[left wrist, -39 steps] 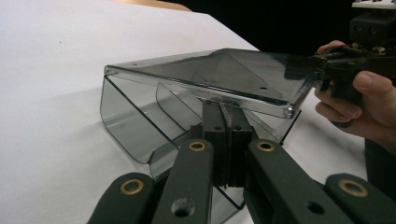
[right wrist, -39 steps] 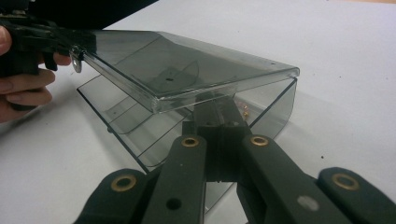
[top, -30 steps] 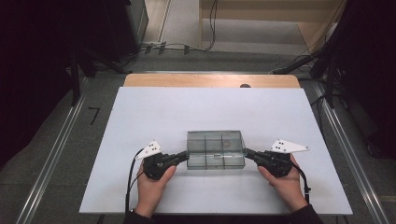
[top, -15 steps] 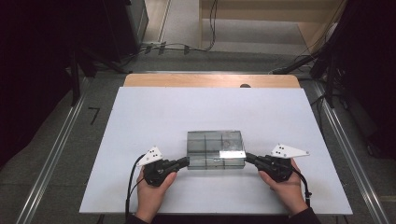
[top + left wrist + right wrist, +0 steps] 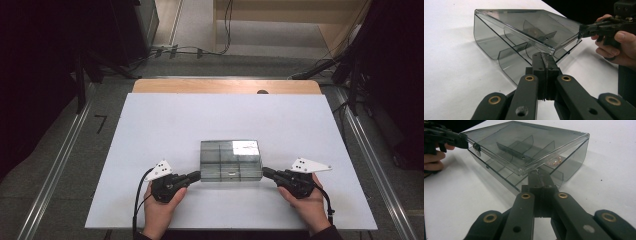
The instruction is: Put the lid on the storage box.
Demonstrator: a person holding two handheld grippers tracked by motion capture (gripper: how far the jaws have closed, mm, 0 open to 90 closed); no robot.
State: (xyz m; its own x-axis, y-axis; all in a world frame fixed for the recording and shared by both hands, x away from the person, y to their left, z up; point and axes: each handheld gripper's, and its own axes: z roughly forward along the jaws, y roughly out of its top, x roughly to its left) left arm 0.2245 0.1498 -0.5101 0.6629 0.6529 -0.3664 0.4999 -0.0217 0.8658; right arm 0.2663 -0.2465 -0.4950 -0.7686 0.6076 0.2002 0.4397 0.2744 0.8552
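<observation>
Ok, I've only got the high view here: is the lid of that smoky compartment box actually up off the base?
Observer: Yes. The left gripper view shows the lid tilted up at the front, a wedge gap over the base.
Operator: Are the jaws clamped on it?
Observer: No. The left gripper is shut, its tip tucked under a front corner of the lid.
Operator: And the right?
Observer: Same: the right gripper is shut, its tip under the other front corner.
</observation>
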